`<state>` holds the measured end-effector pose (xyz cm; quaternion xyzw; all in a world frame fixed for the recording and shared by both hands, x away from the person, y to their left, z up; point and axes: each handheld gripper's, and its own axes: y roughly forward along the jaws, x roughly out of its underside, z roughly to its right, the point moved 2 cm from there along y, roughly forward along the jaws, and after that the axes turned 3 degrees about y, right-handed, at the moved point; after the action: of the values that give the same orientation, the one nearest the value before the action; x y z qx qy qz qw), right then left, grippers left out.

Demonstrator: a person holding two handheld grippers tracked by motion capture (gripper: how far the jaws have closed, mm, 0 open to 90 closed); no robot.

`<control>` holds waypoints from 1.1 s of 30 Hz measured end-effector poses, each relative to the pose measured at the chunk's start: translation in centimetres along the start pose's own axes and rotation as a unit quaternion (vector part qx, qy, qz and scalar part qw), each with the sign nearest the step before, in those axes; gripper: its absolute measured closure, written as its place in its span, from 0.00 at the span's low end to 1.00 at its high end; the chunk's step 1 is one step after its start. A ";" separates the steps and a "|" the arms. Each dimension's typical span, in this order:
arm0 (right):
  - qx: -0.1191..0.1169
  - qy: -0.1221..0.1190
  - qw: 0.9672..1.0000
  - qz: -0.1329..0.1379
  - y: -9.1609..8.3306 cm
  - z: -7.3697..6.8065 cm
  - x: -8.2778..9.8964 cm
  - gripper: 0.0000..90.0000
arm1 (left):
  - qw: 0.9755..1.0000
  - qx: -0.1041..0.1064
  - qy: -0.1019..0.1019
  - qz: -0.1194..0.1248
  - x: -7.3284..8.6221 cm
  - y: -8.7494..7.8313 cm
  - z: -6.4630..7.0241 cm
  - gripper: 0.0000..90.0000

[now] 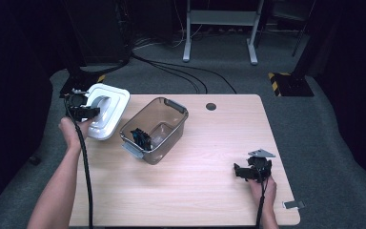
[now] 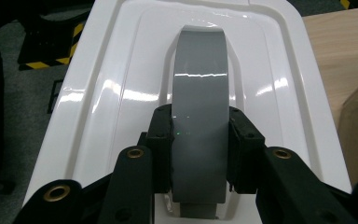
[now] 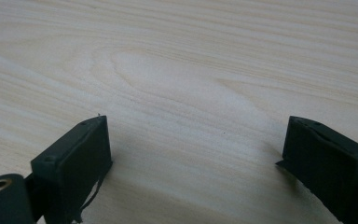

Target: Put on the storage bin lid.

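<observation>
A white plastic lid with a grey arched handle hangs tilted over the table's far left corner. My left gripper is shut on that grey handle; in the left gripper view both black pads press its sides. To the right of the lid a clear grey-tinted box stands open on the wooden table, with small dark items inside. My right gripper rests low at the front right, and in the right gripper view its jaws stand wide apart over bare wood.
A round cable hole marks the table's far edge. A small grey clip lies at the front right corner. Beyond the table are cables, a metal stand and yellow-black striped feet on grey carpet.
</observation>
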<state>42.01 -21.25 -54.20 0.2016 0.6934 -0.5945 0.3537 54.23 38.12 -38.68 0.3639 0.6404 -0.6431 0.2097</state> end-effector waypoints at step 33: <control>-0.002 -0.001 1.000 0.001 0.0 0.0 0.0 0.07 | 0.995 0.050 0.082 0.039 -6.3 -6.8 4.9 0.75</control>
<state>42.05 -21.24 -54.21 0.2005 0.6940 -0.5932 0.3553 52.38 32.72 -29.88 0.4496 0.6081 -0.6336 0.1630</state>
